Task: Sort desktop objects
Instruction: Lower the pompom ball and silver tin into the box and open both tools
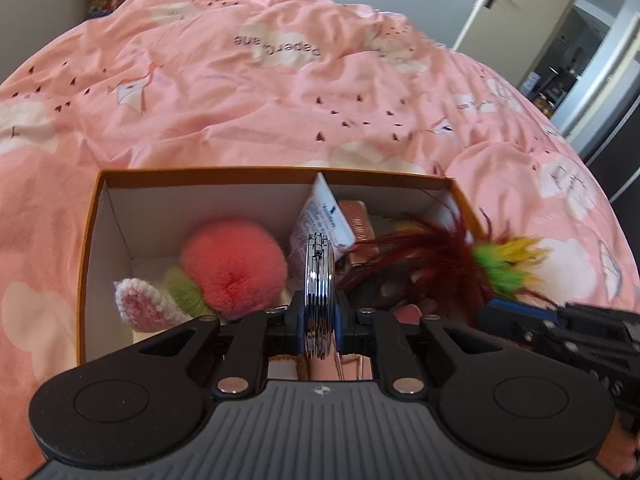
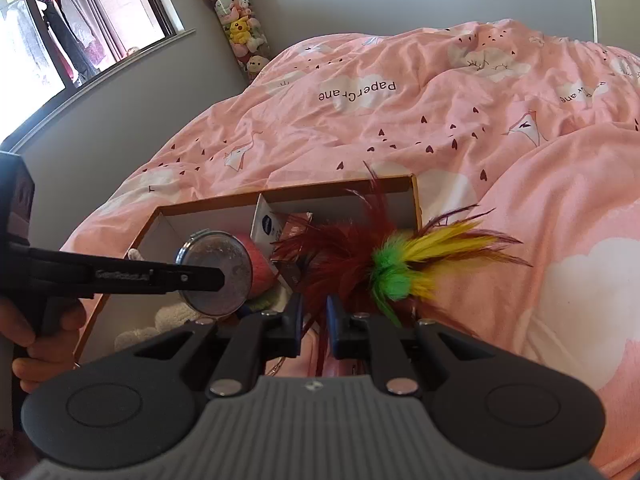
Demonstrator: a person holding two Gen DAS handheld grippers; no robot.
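My left gripper is shut on a round silver compact mirror, held edge-on above an orange box with a white inside. In the right wrist view the mirror shows its flat face over the box's left compartment. A fluffy pink pompom and a knitted pink ear lie in that compartment. A feather toy in dark red, green and yellow sprawls over the right compartment. My right gripper sits just behind the toy, its jaws slightly apart with thin red feather strands in the gap.
The box sits on a rumpled pink duvet printed with clouds. A white tube leans on the box's divider beside a brown packet. A tall column of plush toys stands by the window, and a door is at the far right.
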